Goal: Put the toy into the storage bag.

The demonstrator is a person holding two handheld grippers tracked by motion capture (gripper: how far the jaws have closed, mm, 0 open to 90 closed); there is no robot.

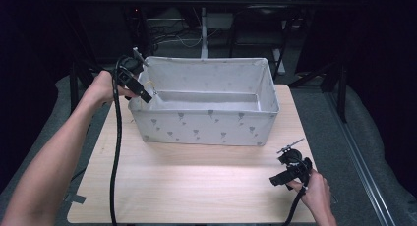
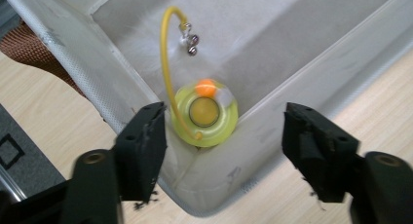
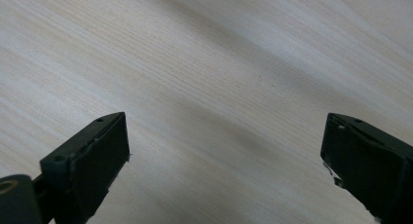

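A grey fabric bin [image 1: 206, 125] with a triangle print stands at the back middle of the wooden table [image 1: 196, 186]. In the left gripper view a small yellow-green round object [image 2: 204, 114] with an orange tab and a yellow cord loop [image 2: 165, 53] lies in the bin's corner [image 2: 214, 185]. My left gripper [image 2: 224, 131] hangs open above that corner, jaws wide apart and holding nothing; in the high view my left gripper [image 1: 142, 93] is over the bin's left end. My right gripper [image 3: 224, 156] is open over bare wood, and the right gripper [image 1: 290, 172] sits near the table's right front.
Dark table legs, cables and a white stand [image 1: 204, 34] lie behind the bin. Grey floor [image 1: 364, 132] surrounds the table. A metal rail [image 1: 361, 162] runs along the right. A brown mesh item [image 2: 29, 48] shows outside the bin in the left gripper view.
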